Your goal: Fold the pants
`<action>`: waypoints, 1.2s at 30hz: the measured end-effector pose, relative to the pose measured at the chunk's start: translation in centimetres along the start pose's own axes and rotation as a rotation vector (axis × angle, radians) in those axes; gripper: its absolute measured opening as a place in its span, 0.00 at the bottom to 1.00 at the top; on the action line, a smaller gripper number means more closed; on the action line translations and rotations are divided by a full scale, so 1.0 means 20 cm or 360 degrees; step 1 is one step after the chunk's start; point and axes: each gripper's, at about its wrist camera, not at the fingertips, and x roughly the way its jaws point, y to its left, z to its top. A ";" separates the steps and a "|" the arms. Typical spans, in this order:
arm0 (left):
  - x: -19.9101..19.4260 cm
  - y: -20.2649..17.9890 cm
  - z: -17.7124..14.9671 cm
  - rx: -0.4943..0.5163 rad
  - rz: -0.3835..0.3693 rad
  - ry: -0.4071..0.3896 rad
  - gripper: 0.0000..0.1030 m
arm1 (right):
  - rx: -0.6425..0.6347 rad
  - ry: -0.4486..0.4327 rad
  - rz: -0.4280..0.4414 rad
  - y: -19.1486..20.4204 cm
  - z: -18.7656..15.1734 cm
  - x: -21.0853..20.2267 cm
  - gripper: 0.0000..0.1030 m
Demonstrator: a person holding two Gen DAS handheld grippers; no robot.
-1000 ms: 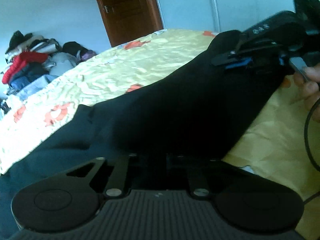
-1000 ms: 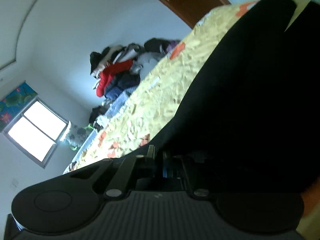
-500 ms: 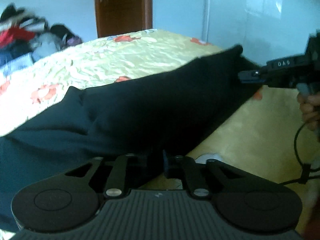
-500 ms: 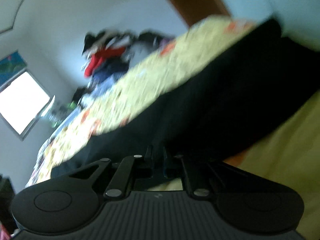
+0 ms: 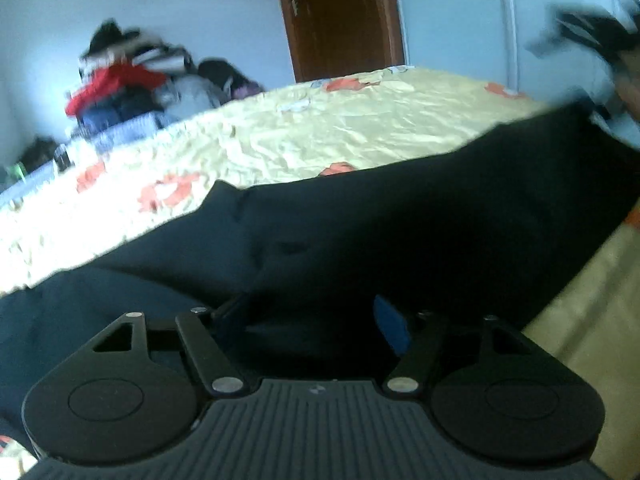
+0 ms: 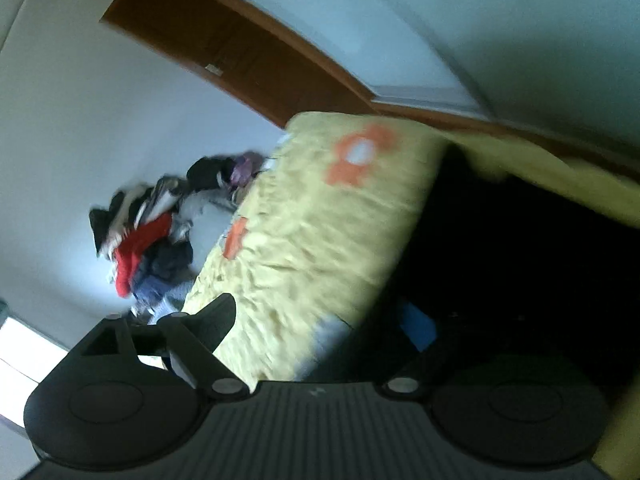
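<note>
The pants [image 5: 360, 240] lie on the bed [image 5: 320, 132], a dark band whose long axis runs from the near left corner of the left wrist view up toward the far right, where the end is blurred and cut off by the frame edge. The left tongs [image 5: 316, 320] are spread wide, both fingers low over the dark cloth with nothing caught between them; the right finger shows a blue pad [image 5: 390, 328], the left one is hard to pick out against the fabric. Far right in that view the right tongs [image 5: 580, 32] are a dark smear in the air above the pants' far end; their state cannot be read there.

The right wrist view settles it: those tongs [image 6: 320, 320] gape, one finger [image 6: 208, 320] over the yellow sheet, the other lost against the black pants [image 6: 520, 280], which fill the right side and show no detail. Only this view shows a window [image 6: 24, 344] at lower left. Both show the heap of clothes [image 5: 128, 88] and the brown door [image 5: 340, 16]
</note>
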 end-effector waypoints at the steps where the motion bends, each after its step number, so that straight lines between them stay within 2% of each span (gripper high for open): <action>1: 0.00 -0.02 0.00 0.0036 0.0029 -0.0020 0.69 | -0.0075 0.0039 -0.0017 0.09 0.02 0.08 0.90; 2: 0.00 -0.05 -0.01 0.0056 0.0051 -0.0041 0.69 | -0.0188 0.0116 -0.0004 0.20 0.03 0.18 0.98; 3: -0.01 -0.05 -0.03 0.0061 0.0062 -0.0057 0.69 | -0.0305 0.0193 0.0047 0.28 0.04 0.27 0.99; 4: -0.01 -0.04 -0.03 0.0050 0.0065 -0.0068 0.70 | -0.0394 0.0221 0.0083 0.33 0.05 0.33 0.99; 5: 0.00 -0.03 -0.04 0.0024 0.0060 -0.0073 0.71 | -0.0405 0.0180 0.0064 0.35 0.04 0.35 0.99; 9: 0.03 0.07 -0.05 -0.0167 0.0010 -0.0037 0.87 | -0.0235 -0.0010 0.0041 0.22 0.02 0.19 0.99; 11: 0.05 0.13 -0.06 -0.0281 -0.0052 0.0000 0.93 | -0.0153 0.0005 -0.0043 0.10 0.00 0.10 0.99; 12: 0.05 0.16 -0.06 -0.0322 -0.0077 0.0009 0.96 | -0.0081 0.0054 -0.0100 0.03 -0.02 0.06 1.00; 13: 0.05 0.16 -0.06 -0.0330 -0.0082 0.0012 0.97 | -0.0023 0.0121 -0.0084 -0.04 -0.04 0.02 1.00; 15: 0.04 0.14 -0.06 -0.0299 -0.0063 0.0012 0.97 | 0.0082 0.0260 0.0089 -0.15 -0.07 -0.03 1.00; 17: 0.04 0.13 -0.06 -0.0281 -0.0055 0.0010 0.97 | 0.0136 0.0303 0.0285 -0.16 -0.09 -0.02 1.00; 19: 0.05 0.14 -0.06 -0.0294 -0.0064 0.0014 0.98 | 0.0098 0.0318 0.0396 -0.08 -0.08 0.06 1.00; 20: 0.06 0.14 -0.06 -0.0298 -0.0065 0.0015 0.98 | 0.0078 0.0313 0.0378 -0.03 -0.07 0.12 1.00; 23: 0.06 0.14 -0.06 -0.0296 -0.0061 0.0016 0.99 | 0.0083 0.0321 0.0158 0.12 -0.03 0.35 1.00; 24: 0.06 0.14 -0.06 -0.0296 -0.0061 0.0016 0.99 | 0.0051 0.0359 0.0182 0.18 -0.03 0.42 1.00; 25: 0.06 0.15 -0.07 -0.0298 -0.0062 0.0017 1.00 | -0.0034 0.0431 0.0303 0.28 -0.04 0.49 1.00; 26: 0.06 0.15 -0.06 -0.0300 -0.0063 0.0019 1.00 | -0.0167 0.0499 0.0409 0.38 -0.06 0.54 1.00; 27: 0.06 0.15 -0.06 -0.0301 -0.0063 0.0019 1.00 | -0.0322 0.0509 0.0461 0.47 -0.07 0.55 1.00; 28: 0.06 0.15 -0.06 -0.0301 -0.0063 0.0019 1.00 | -0.0453 0.0442 0.0442 0.53 -0.07 0.53 1.00; 29: 0.06 0.15 -0.06 -0.0302 -0.0064 0.0020 1.00 | -0.0550 0.0314 0.0351 0.56 -0.05 0.49 1.00; 31: 0.06 0.15 -0.06 -0.0307 -0.0068 0.0022 1.00 | -0.0543 0.0147 0.0172 0.50 0.00 0.41 1.00; 34: 0.06 0.15 -0.06 -0.0308 -0.0069 0.0022 1.00 | -0.0282 0.0152 0.0011 0.26 0.05 0.26 1.00; 36: 0.06 0.15 -0.06 -0.0311 -0.0071 0.0022 1.00 | -0.0180 0.0172 0.0022 0.06 0.03 0.11 1.00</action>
